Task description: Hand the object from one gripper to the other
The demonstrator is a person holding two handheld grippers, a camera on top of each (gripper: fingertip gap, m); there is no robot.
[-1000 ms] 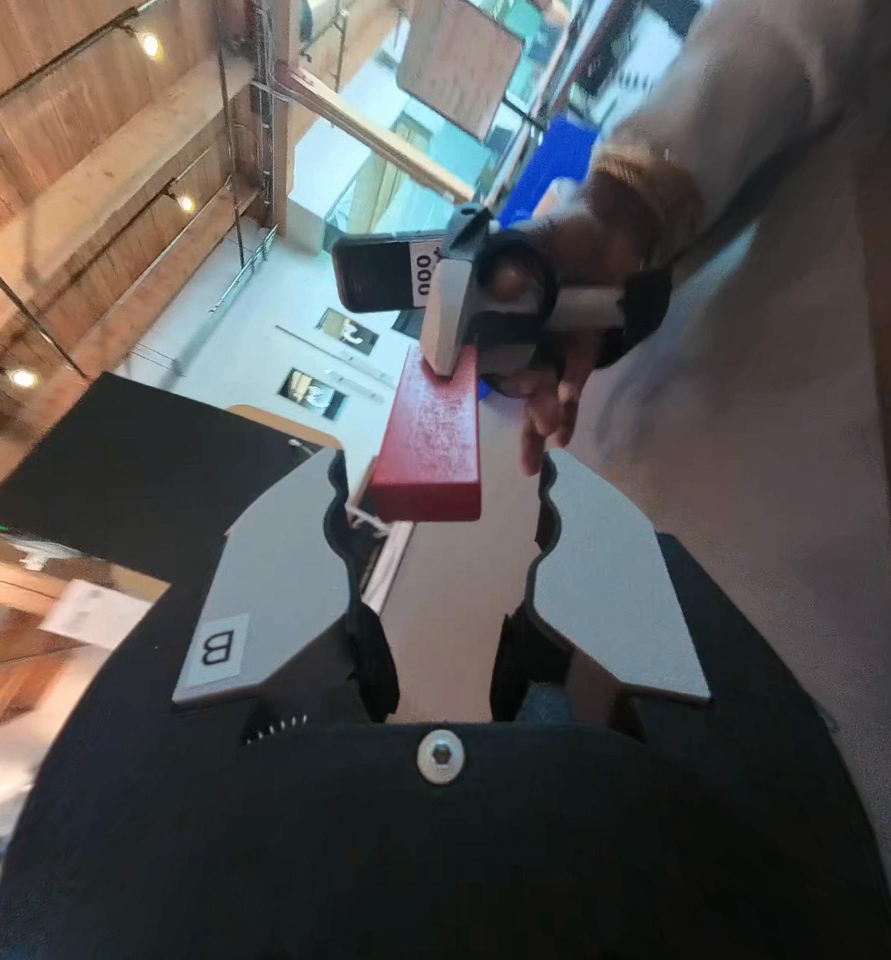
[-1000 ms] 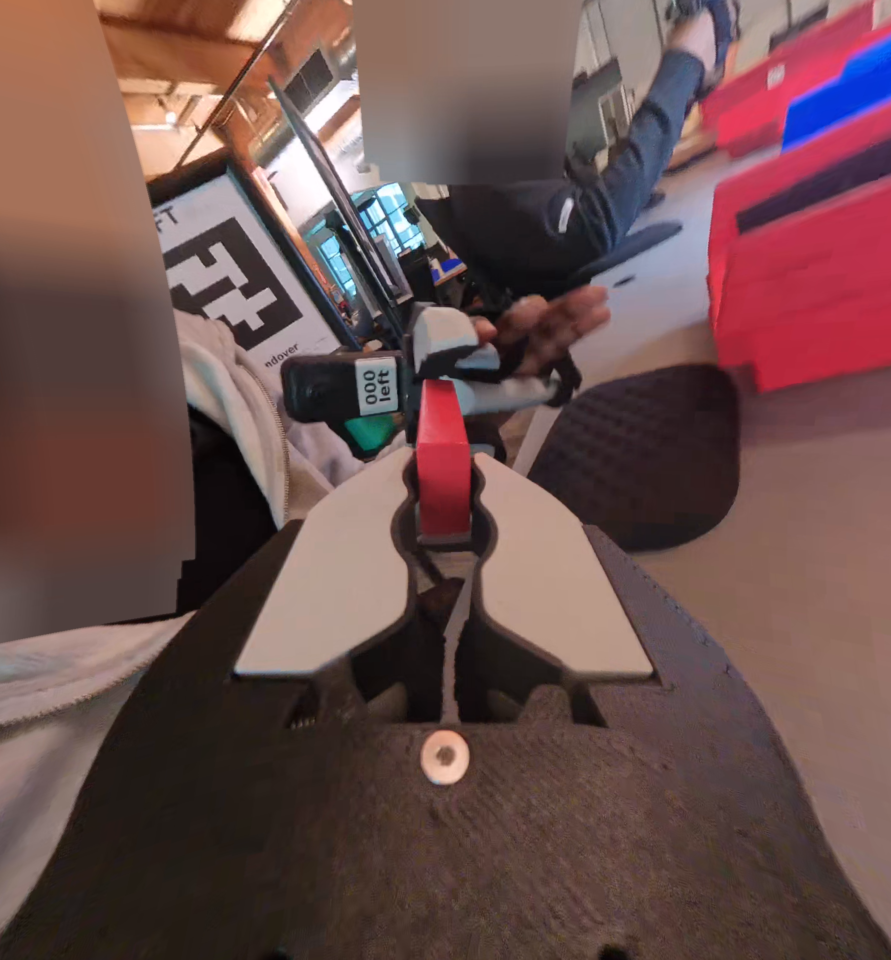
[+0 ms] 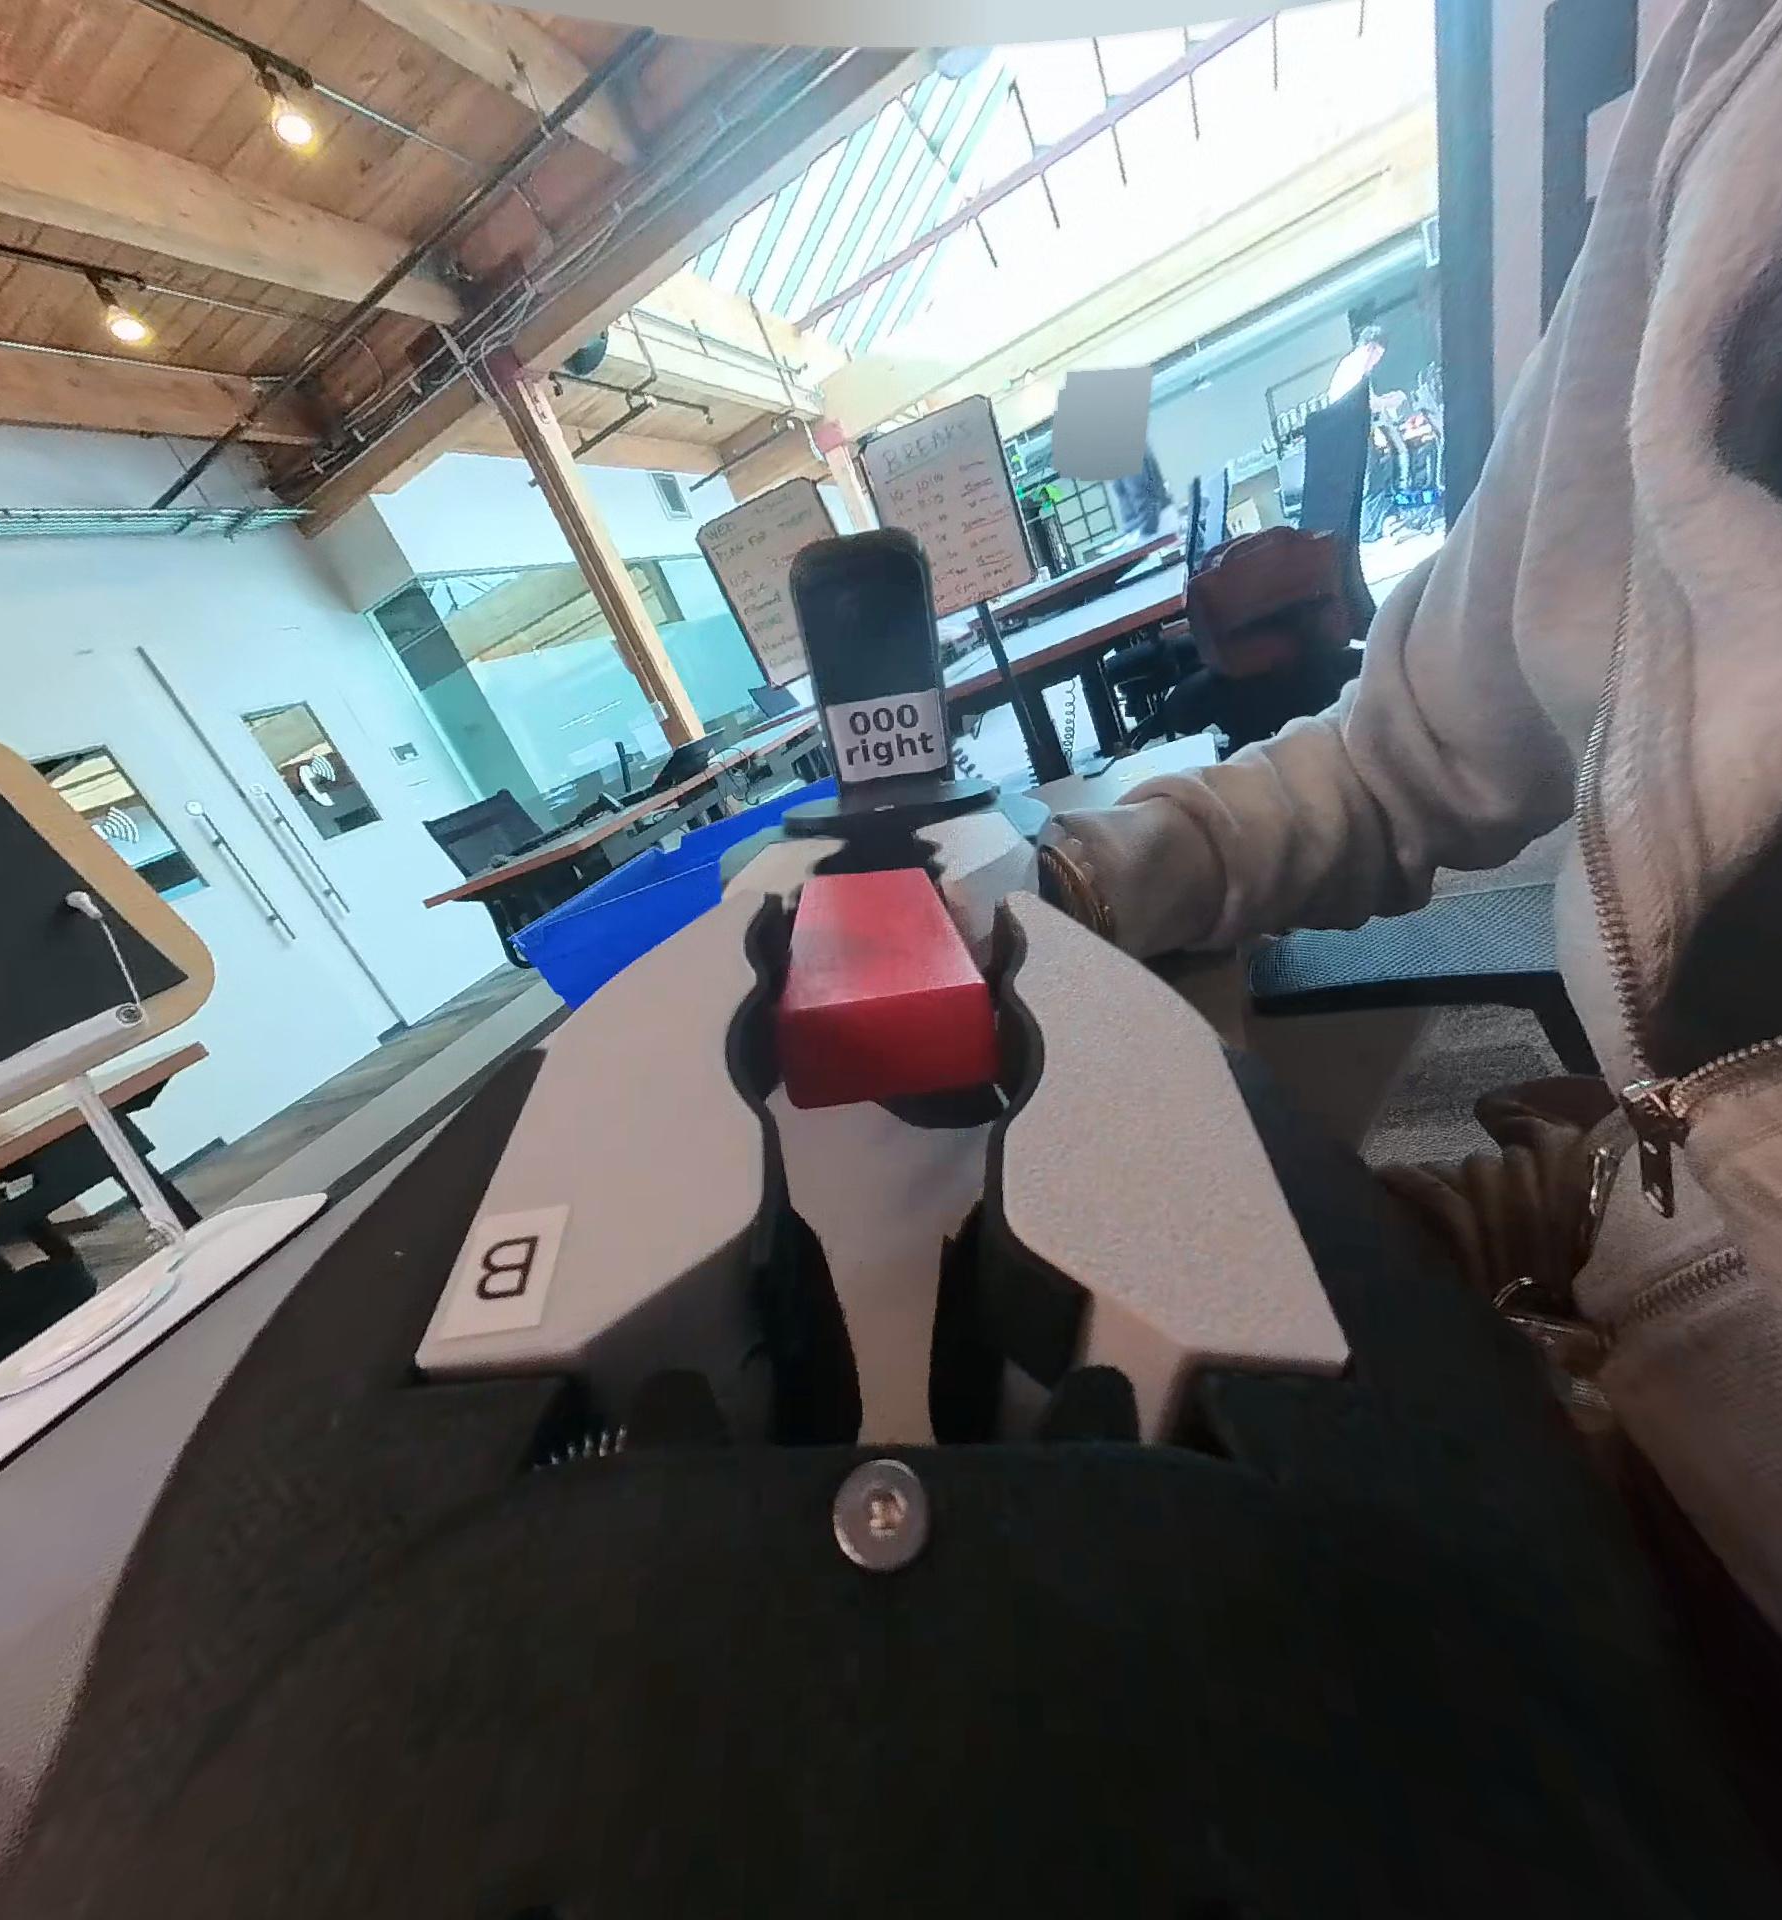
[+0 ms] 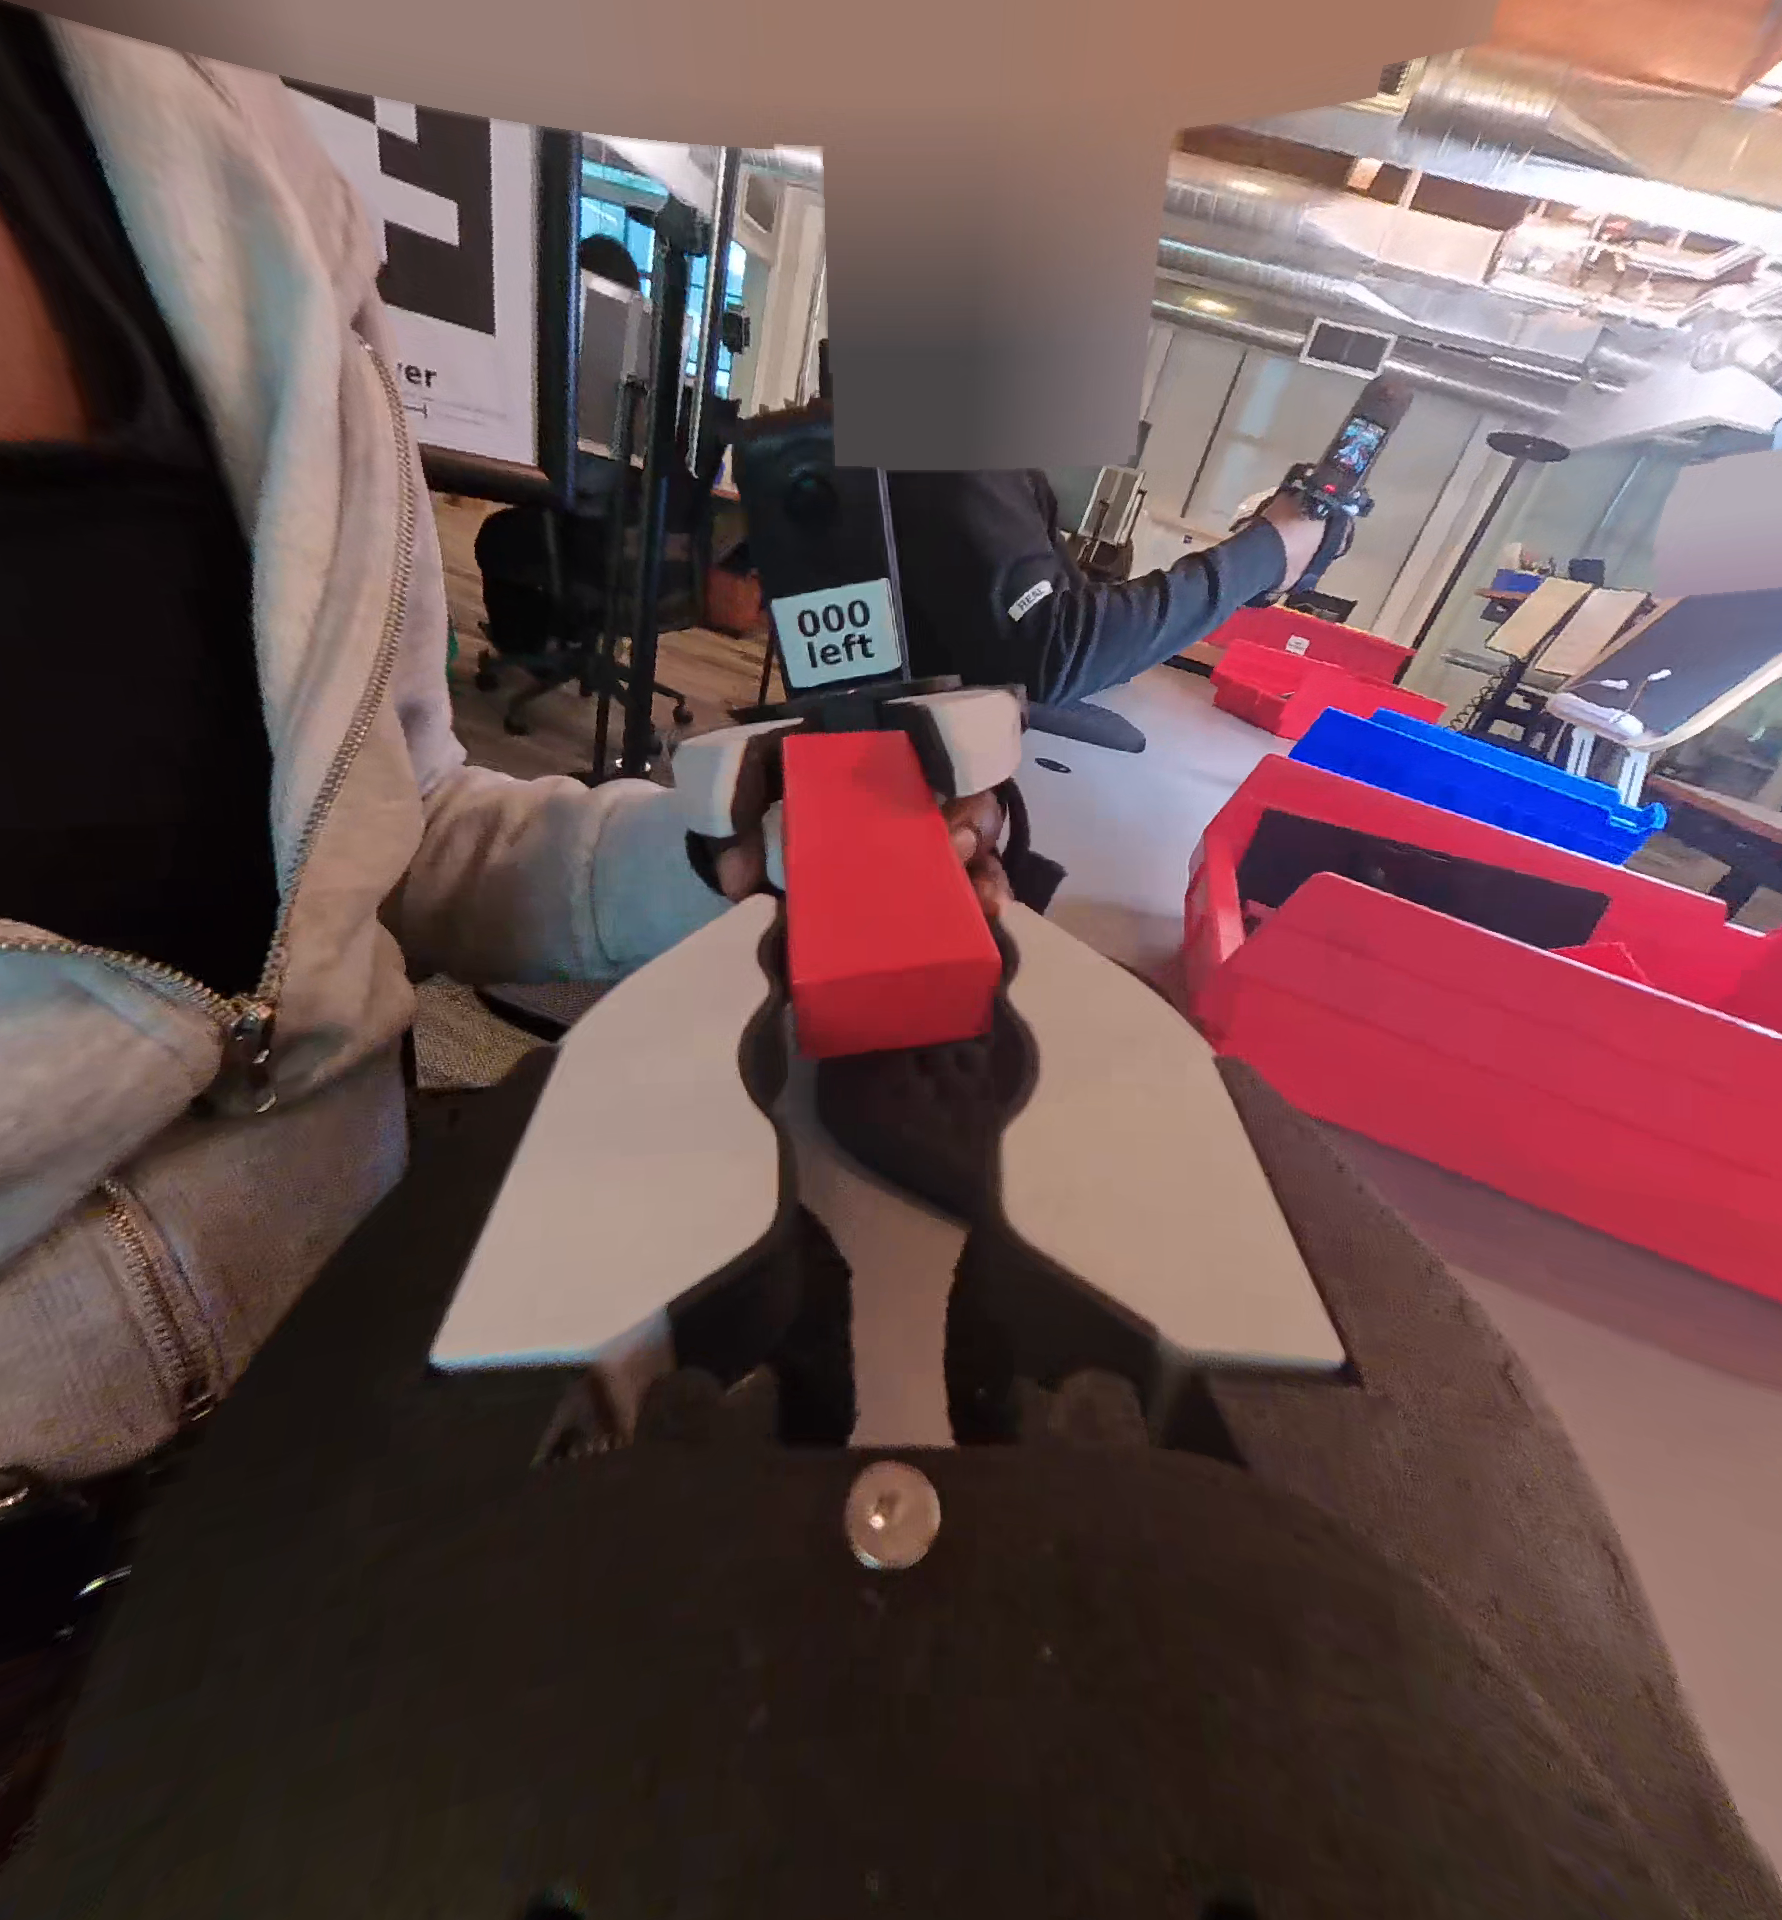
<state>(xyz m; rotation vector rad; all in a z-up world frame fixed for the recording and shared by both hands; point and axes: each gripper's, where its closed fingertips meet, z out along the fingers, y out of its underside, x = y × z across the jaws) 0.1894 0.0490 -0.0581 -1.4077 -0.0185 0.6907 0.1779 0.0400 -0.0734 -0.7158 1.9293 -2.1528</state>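
Observation:
A red rectangular block (image 3: 887, 987) lies between the fingers of my left gripper (image 3: 887, 935), which is shut on its long sides. The block's far end reaches my right gripper (image 3: 876, 852), which faces me with its camera upright. In the right wrist view the same block (image 4: 887, 904) points away from me. Its near end lies between the spread fingers of my right gripper (image 4: 892, 925), with a thin dark gap on the left side. Its far end sits in my left gripper (image 4: 851, 727), held by a hand.
Red bins (image 4: 1489, 1039) and a blue bin (image 4: 1469, 769) stand on the light table (image 4: 1645, 1403) to the right. The person's grey zip hoodie (image 3: 1697, 727) fills the side near both grippers. Another person holds up a gripper (image 4: 1323, 488) farther back. A blue bin (image 3: 617, 935) sits beyond the left gripper. My left and right fingertips are right by each other.
My left gripper has closed from wide open onto the block. My right gripper's jaws have widened from their narrow grip. Both grippers have rolled upright and now face each other.

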